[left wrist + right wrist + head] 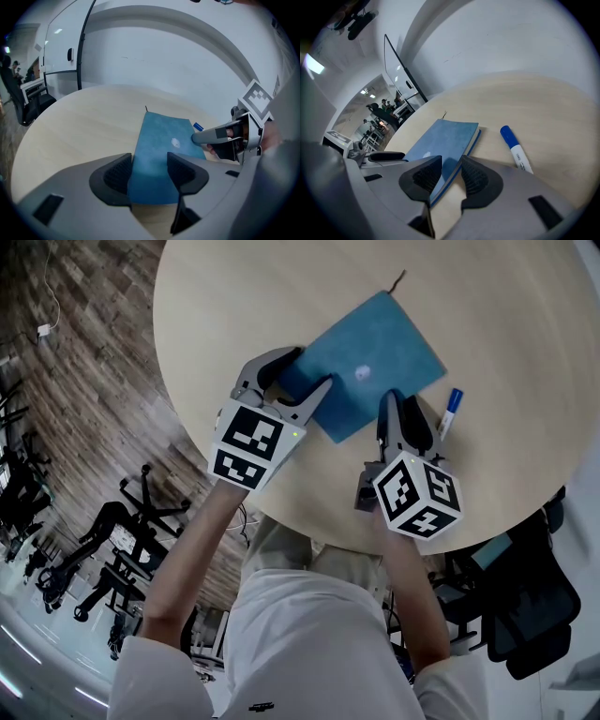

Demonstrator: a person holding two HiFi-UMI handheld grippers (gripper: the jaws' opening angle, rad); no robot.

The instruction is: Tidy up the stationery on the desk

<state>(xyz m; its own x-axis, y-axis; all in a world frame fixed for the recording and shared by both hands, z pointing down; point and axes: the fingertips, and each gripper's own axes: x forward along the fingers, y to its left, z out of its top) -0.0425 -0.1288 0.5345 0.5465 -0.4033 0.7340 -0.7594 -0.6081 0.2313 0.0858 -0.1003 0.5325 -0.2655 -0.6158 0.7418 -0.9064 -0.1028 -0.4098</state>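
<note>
A blue notebook lies closed on the round pale wooden table. My left gripper is open, its jaws standing wide on either side of the notebook's near-left corner. My right gripper has its jaws drawn close on the notebook's near-right edge, one on the cover and one beside the page edge. A white marker with a blue cap rests on the table just right of the notebook, apart from both grippers.
The table's near edge curves right below the grippers. Black office chairs stand on the wood-plank floor at the left, and a dark chair sits under the table's right side.
</note>
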